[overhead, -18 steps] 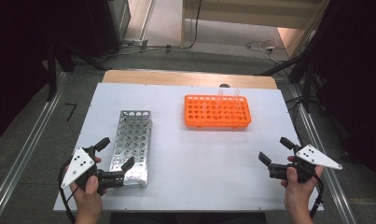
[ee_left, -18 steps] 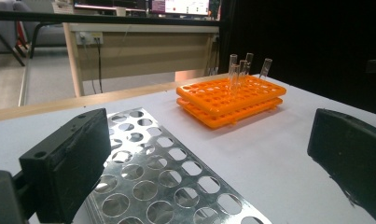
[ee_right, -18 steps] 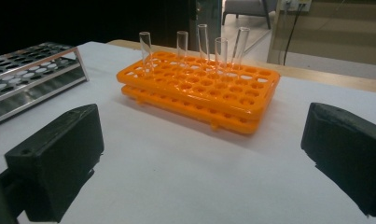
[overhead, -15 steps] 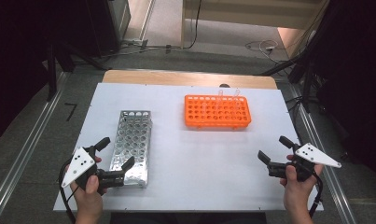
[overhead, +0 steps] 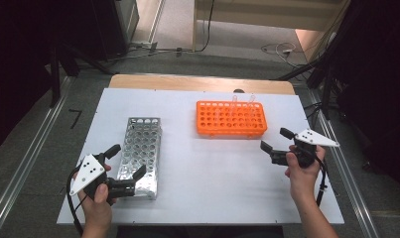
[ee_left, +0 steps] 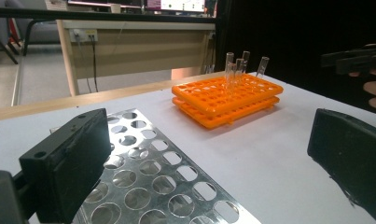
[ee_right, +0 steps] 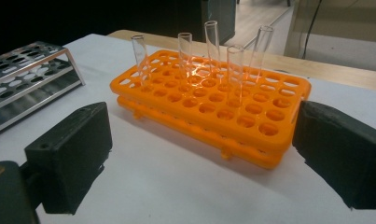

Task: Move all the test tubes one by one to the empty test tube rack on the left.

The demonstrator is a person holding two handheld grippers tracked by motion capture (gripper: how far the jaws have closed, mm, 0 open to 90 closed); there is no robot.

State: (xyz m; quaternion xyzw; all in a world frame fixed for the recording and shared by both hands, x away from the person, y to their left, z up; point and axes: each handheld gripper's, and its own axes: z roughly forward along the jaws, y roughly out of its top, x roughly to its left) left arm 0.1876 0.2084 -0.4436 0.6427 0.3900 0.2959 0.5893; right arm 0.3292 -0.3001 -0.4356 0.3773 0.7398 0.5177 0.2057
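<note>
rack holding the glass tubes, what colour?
Orange rack, bright and plain; clearest in the right gripper view.

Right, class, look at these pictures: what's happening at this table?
A person holds a two-jaw gripper in each hand over a white table. The left gripper, jaws open, sits by the near end of a metal rack. The right gripper, also open and holding nothing, faces an orange rack with five clear test tubes standing in it.

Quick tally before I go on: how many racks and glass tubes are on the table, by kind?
Orange plastic rack: 1
Metal rack: 1
Clear glass tubes, all standing in the orange rack: 5
Total: 7
</note>
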